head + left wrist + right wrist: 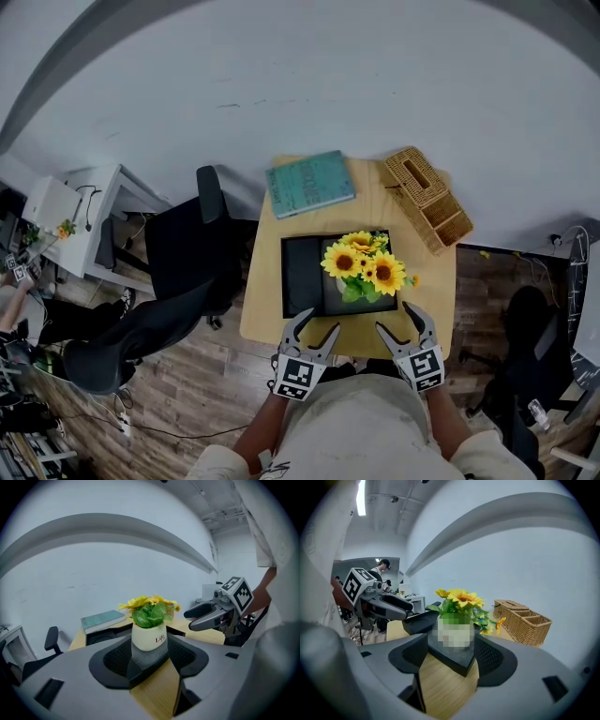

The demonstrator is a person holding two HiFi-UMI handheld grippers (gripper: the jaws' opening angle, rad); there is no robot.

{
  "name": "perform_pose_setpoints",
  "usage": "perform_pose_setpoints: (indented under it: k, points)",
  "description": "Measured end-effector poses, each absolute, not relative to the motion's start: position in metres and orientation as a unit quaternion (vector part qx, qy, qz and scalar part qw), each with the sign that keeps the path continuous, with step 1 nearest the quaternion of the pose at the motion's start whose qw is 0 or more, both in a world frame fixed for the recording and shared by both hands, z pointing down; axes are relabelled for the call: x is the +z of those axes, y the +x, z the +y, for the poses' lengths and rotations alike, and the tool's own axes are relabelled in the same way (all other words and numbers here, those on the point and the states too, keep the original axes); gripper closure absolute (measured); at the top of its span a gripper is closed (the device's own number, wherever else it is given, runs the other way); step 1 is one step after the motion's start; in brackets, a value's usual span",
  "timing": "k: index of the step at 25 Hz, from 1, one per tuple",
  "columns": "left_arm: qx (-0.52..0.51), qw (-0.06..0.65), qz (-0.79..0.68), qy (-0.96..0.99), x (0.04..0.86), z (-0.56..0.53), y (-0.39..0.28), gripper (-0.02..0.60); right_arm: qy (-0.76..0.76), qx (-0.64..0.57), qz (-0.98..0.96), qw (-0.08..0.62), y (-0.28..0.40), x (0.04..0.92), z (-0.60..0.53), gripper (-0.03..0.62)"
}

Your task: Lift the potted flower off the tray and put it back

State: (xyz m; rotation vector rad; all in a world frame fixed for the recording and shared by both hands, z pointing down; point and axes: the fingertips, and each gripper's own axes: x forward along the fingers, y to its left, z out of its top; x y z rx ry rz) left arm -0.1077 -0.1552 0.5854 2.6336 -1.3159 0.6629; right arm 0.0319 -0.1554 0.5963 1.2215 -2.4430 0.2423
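A: The left gripper (317, 323), from the head view: how does it stand?

B: Jaws apart, holding nothing, over the near edge of the table (265, 300). The right gripper (394, 317) is beside it, also spread and empty. Both point at the tray (302, 277) and are short of it.

A: And the flower?

B: The flower (364, 265) stands upright in the tray's right half. Behind the tray lie a book (309, 184) on the left and a basket (427, 199) on the right.

A: The left gripper view?

B: The left gripper (150, 663) has its jaws wide. Only the tray's (140, 665) near corner and bare table (154, 695) lie between them. The flower (149, 637) sits farther in, framed by the jaws and touched by neither. The right gripper (190, 619) shows at the right with its jaws parted.

A: The right gripper view?

B: Much the same. The right gripper (450, 660) is wide open over a tray (456, 658) corner. The flower (461, 599) is beyond the jaws and clear of both. The left gripper (408, 607) is at the left and the basket (525, 623) at the right.
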Motion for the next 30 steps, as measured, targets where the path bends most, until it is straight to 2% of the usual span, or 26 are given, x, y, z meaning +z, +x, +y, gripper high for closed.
perform_pose_setpoints:
  k: [11,17,21,27,30]
  points:
    - [0.114,-0.017,-0.462,0.879,0.469,-0.187,-0.1,0.333,0.464,-0.023,-0.879,0.105,0.035,0.471,-0.176,0.283]
    - [0.068,-0.067,-0.486,0.869,0.405,-0.19,-0.112,0.333,0.479,-0.097,-0.872,0.027,0.039,0.385,-0.175,0.283]
    - [0.062,-0.1,-0.491,0.863,0.388,-0.191,-0.117,0.337,0.479,-0.122,-0.869,0.022,0.041,0.369,-0.178,0.283]
    - [0.058,-0.114,-0.492,0.861,0.384,-0.191,-0.115,0.351,0.482,-0.125,-0.867,0.03,0.042,0.371,-0.179,0.286]
    - [0.056,-0.104,-0.504,0.855,0.385,-0.192,-0.118,0.38,0.485,-0.126,-0.865,0.033,0.042,0.372,-0.181,0.356]
